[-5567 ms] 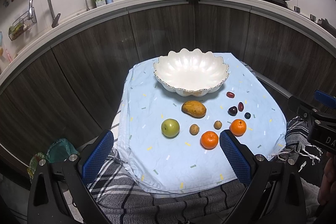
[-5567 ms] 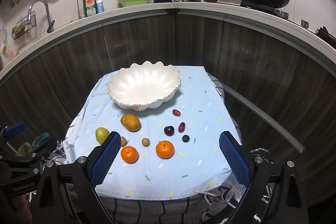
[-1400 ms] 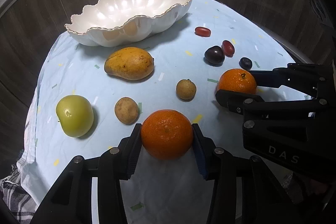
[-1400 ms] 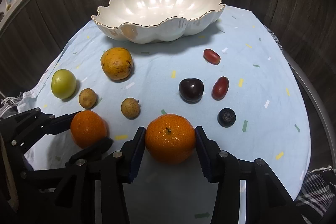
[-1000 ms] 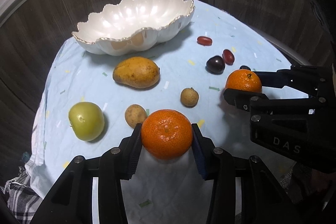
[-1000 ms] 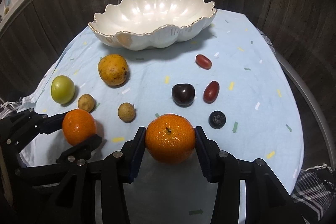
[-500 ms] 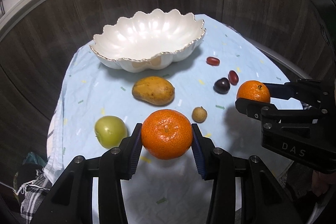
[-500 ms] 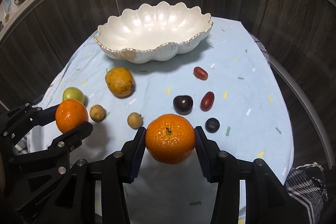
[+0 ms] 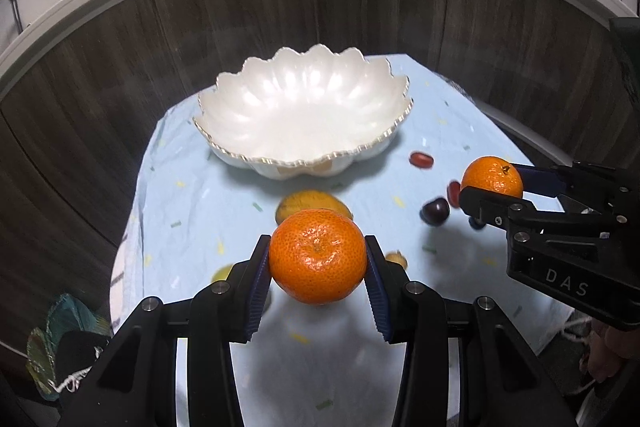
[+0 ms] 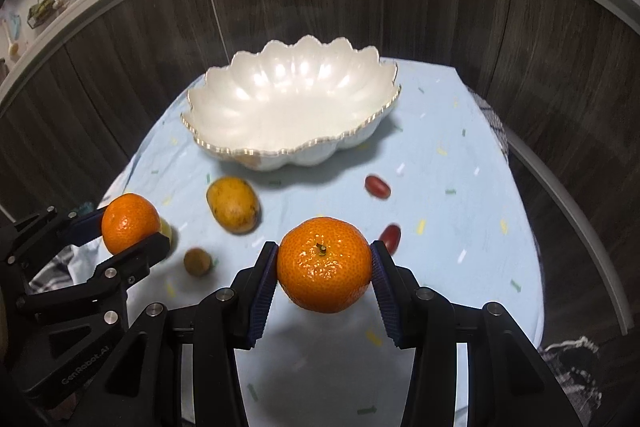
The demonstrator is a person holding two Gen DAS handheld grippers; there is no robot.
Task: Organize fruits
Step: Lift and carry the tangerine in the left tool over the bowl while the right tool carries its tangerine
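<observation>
Pale blue cloth with confetti flecks covers the table (image 9: 192,195), and nearly all the task is still ahead, judging by how things lie. The white scalloped bowl (image 9: 304,107) with its gilt rim stands at the far end of the cloth and looks empty in both views; no fruit has reached it yet. Next in size are the two claws, both raised clear of the cloth on the near side of the bowl and pointing toward it. The left claw (image 9: 318,269) is clamped on the left mandarin (image 9: 318,261), its blue pads pressed to either side of the fruit; the right claw (image 10: 325,269) grips the right mandarin (image 10: 324,265) the same way, stem uppermost. So two pieces are picked up and in the air, but neither is over the bowl or set down. The rest of the fruit still lies loose on the cloth: a yellow mango (image 10: 233,203) just before the bowl, a dark plum (image 9: 435,211), a green apple (image 10: 166,229) mostly hidden behind the left mandarin, a brown longan (image 10: 197,261), two red grape-like fruits (image 10: 377,186) on the right, and a small dark berry barely visible behind the right claw in the left view. By this reckoning the job stands at its first delivery, with seven or so pieces left to gather afterwards.
</observation>
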